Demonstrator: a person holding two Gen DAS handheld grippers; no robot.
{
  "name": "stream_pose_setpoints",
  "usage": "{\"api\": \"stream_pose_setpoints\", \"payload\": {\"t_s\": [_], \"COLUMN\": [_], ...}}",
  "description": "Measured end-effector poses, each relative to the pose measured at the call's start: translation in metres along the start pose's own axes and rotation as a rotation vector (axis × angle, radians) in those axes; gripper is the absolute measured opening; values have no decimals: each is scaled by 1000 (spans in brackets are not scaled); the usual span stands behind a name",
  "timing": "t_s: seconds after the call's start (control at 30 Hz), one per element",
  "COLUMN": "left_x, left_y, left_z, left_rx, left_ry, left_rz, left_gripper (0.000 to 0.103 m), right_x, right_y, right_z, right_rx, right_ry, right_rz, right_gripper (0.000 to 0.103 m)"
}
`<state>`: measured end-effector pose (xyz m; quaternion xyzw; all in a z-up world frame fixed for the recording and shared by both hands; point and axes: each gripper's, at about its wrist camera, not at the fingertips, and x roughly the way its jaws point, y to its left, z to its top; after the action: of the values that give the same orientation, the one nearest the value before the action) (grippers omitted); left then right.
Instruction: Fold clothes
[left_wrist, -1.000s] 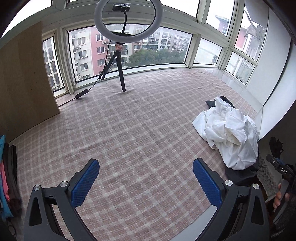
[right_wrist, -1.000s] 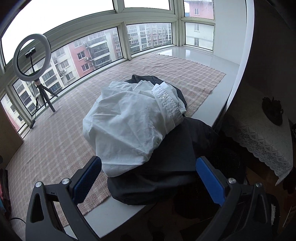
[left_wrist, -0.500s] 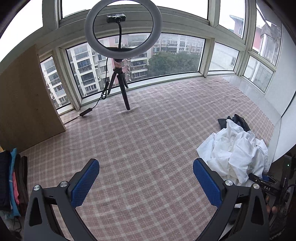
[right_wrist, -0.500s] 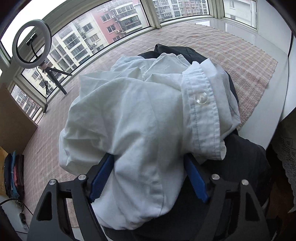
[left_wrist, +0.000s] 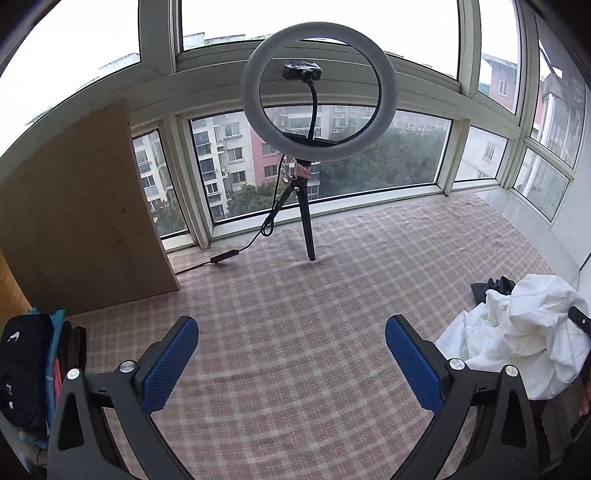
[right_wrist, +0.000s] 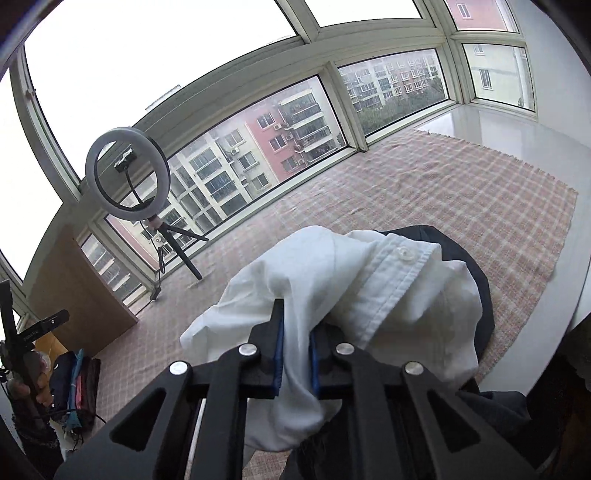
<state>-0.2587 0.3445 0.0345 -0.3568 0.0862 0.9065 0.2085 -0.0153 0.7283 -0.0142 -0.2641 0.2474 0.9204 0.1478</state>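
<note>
A crumpled white shirt (right_wrist: 369, 295) lies on a dark garment (right_wrist: 484, 291) at the near right edge of the pink plaid cloth (right_wrist: 443, 184). My right gripper (right_wrist: 295, 332) is closing its jaws, and its blue pads pinch a fold of the shirt, raising it off the pile. In the left wrist view the white shirt (left_wrist: 517, 332) sits at the far right with the dark garment (left_wrist: 487, 288) behind it. My left gripper (left_wrist: 291, 325) hangs open over the bare plaid cloth (left_wrist: 295, 288), holding nothing, well to the left of the shirt.
A ring light on a tripod (left_wrist: 319, 92) stands at the back by the windows, its cable trailing left. A wooden board (left_wrist: 74, 221) leans at the left. Folded clothes (left_wrist: 22, 369) are stacked at the near left. A white ledge (right_wrist: 517, 125) borders the cloth.
My right gripper went from wide open around the shirt to pinched on it and pulled it up. My left gripper rose and tilted upward, so the windows fill more of its view.
</note>
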Motion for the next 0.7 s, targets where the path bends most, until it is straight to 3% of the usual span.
{"api": "stream_pose_setpoints", "payload": {"t_s": [0.17,0.27,0.37,0.47,0.53,0.57,0.63,0.7], "left_x": [-39,-60,-67,-57,-44,-36,-20,-2], "left_y": [62,100,135,162,169,169,166,160], "left_z": [-3,-12,-26,-40,-51,-57,-68,-79], "left_rx": [-47,-74,-107,-142,-144,-141,-132,-124], "left_ry": [-75,-107,-101,-54,-13,9,55,103], "left_rz": [52,104,173,196,201,194,172,130], "left_gripper": [102,102,102,102,102,102,102,102], "right_x": [-14,10,61,141,181,186,180,162], "right_y": [107,179,249,301,310,306,293,274], "right_z": [35,30,3,-34,-55,-58,-58,-51], "right_rx": [-183,-307,-401,-386,-283,-255,-260,-334], "right_ry": [-67,-24,108,372,553,570,543,458], "right_rz": [141,211,348,488,494,509,505,418], "right_gripper": [11,11,11,20,21,21,24,36]}}
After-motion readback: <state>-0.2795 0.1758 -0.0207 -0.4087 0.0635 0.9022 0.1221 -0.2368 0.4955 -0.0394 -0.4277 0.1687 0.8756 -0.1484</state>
